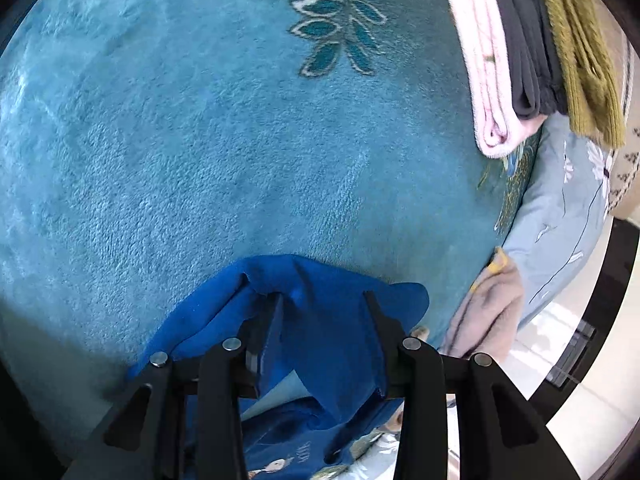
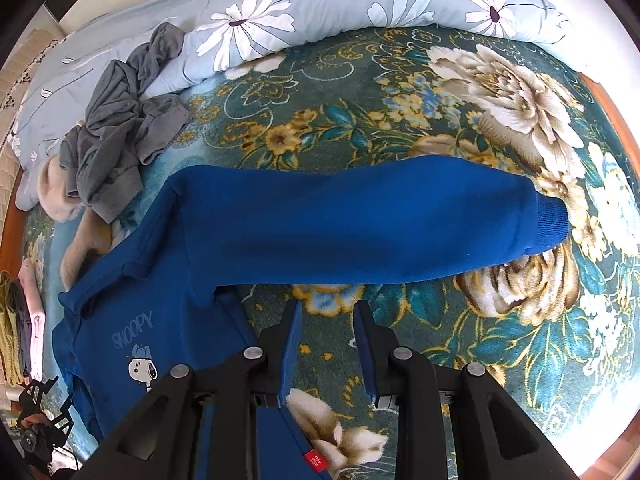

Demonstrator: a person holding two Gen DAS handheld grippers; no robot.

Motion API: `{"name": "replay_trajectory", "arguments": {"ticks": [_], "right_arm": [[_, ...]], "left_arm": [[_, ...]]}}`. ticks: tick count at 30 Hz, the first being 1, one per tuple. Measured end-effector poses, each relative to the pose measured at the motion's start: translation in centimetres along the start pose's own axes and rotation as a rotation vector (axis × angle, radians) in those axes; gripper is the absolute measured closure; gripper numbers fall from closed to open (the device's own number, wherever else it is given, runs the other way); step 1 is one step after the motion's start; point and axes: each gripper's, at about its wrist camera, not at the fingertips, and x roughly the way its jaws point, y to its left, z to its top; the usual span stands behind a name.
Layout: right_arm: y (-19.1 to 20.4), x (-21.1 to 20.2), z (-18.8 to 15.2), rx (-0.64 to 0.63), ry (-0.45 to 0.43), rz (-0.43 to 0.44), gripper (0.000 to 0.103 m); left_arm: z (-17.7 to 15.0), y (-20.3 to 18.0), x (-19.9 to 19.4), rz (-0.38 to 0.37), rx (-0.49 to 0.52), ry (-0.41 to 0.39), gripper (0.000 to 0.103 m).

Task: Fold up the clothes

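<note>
Right now my left tongs (image 1: 322, 300) stand spread apart, with a bunched edge of the blue sweatshirt (image 1: 320, 320) lying loose between and under the fingers; nothing is pinched. My right tongs (image 2: 327, 308) are likewise released, fingers parted over the flowered blanket (image 2: 400, 128), just short of the sweatshirt's sleeve (image 2: 352, 224), which stretches flat across in front of me with its ribbed cuff (image 2: 548, 222) to the right. The sweatshirt's body lies to the left of those fingers, front up, with SNOOPY lettering (image 2: 132, 330) and a cartoon dog print (image 2: 143, 372); a small red size tag (image 2: 311, 460) shows at its lower edge. Beyond the shoulder sits a crumpled grey garment (image 2: 120, 128) against a daisy-print quilt (image 2: 320, 8). From the left side, a folded stack (image 1: 532, 52) of pink, dark grey and mustard items rests on the plain teal part of the blanket (image 1: 200, 140), and a beige garment (image 1: 492, 312) lies crumpled near the edge.
</note>
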Motion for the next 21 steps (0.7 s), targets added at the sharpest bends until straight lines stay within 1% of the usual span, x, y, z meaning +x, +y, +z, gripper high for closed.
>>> {"name": "replay_trajectory", "arguments": {"ticks": [4, 6, 10, 12, 14, 15, 17, 19, 20, 21], "right_arm": [[0.0, 0.2, -0.1, 0.004, 0.005, -0.001, 0.073], [-0.1, 0.3, -0.2, 0.006, 0.006, -0.001, 0.073], [0.2, 0.5, -0.4, 0.002, 0.013, 0.012, 0.073], [0.3, 0.5, -0.6, -0.004, 0.014, 0.016, 0.073], [0.2, 0.5, -0.7, 0.0, 0.016, 0.019, 0.073], [0.2, 0.5, -0.7, 0.005, 0.017, 0.02, 0.073], [0.1, 0.5, -0.8, 0.014, 0.018, 0.023, 0.073], [0.1, 0.6, -0.8, 0.022, 0.02, 0.027, 0.073], [0.1, 0.7, -0.9, 0.023, 0.021, 0.031, 0.073], [0.2, 0.7, -0.9, 0.023, 0.022, 0.033, 0.073]], "left_arm": [[-0.3, 0.8, -1.0, -0.017, -0.041, -0.006, 0.063], [-0.2, 0.6, -0.9, -0.01, -0.022, -0.003, 0.063], [0.1, 0.7, 0.6, -0.002, -0.014, 0.036, 0.064], [0.3, 0.8, 0.8, -0.001, -0.012, 0.033, 0.066], [0.5, 0.8, 0.7, 0.009, 0.01, 0.026, 0.088], [0.4, 0.5, 0.6, 0.021, 0.039, 0.021, 0.093], [-0.1, -0.6, -0.1, 0.02, 0.119, 0.004, 0.096], [-1.4, -2.8, -1.6, -0.028, 0.253, -0.041, 0.097], [-2.3, -4.2, -2.6, -0.061, 0.338, -0.066, 0.098], [-3.7, -6.0, -3.8, -0.112, 0.458, -0.093, 0.098]]}}
